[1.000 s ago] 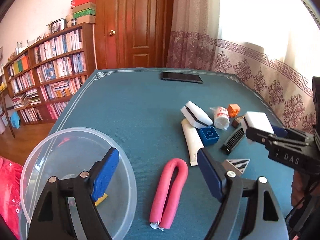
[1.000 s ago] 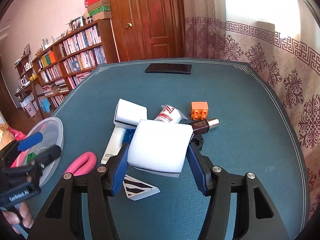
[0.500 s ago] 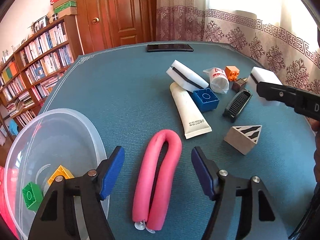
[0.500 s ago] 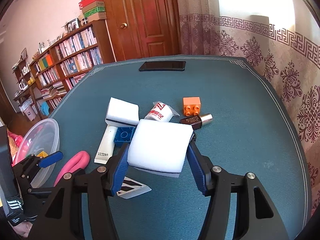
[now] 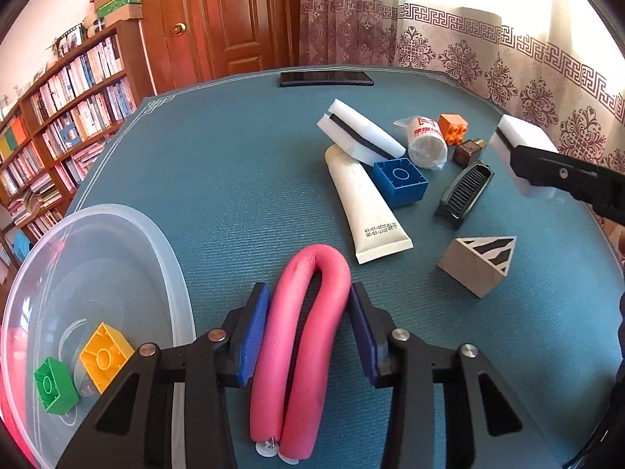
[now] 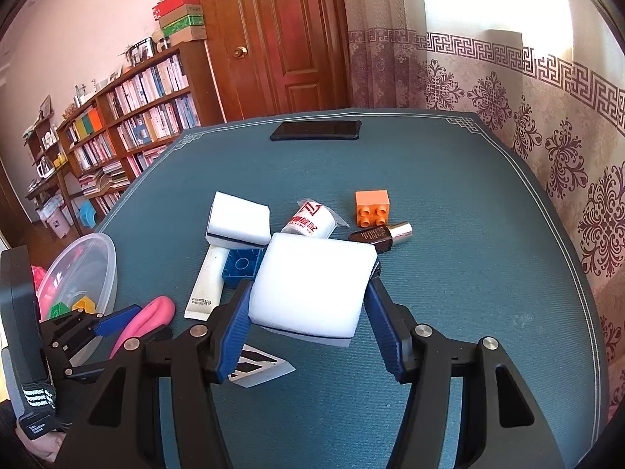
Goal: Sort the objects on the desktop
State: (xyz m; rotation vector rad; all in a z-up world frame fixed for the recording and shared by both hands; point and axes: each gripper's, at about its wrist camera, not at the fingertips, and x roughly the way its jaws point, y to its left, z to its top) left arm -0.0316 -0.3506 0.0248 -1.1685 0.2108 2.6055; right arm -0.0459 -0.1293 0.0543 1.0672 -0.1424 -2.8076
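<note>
A bent pink foam roller lies on the teal table mat, and my left gripper is shut on it, blue pads against both of its legs. Left of it stands a clear plastic bowl holding a yellow brick and a green brick. My right gripper is shut on a white sponge, held above the pile; the sponge also shows at the right of the left wrist view.
On the mat lie a second white sponge, a cream tube, a blue brick, a wrapped cup, an orange brick, a brown bottle, a black comb, a striped triangular block and a phone.
My left gripper moved from over the bowl to the pink roller and narrowed from wide open until its pads met it. The right gripper kept hold of the white sponge, barely moving.
</note>
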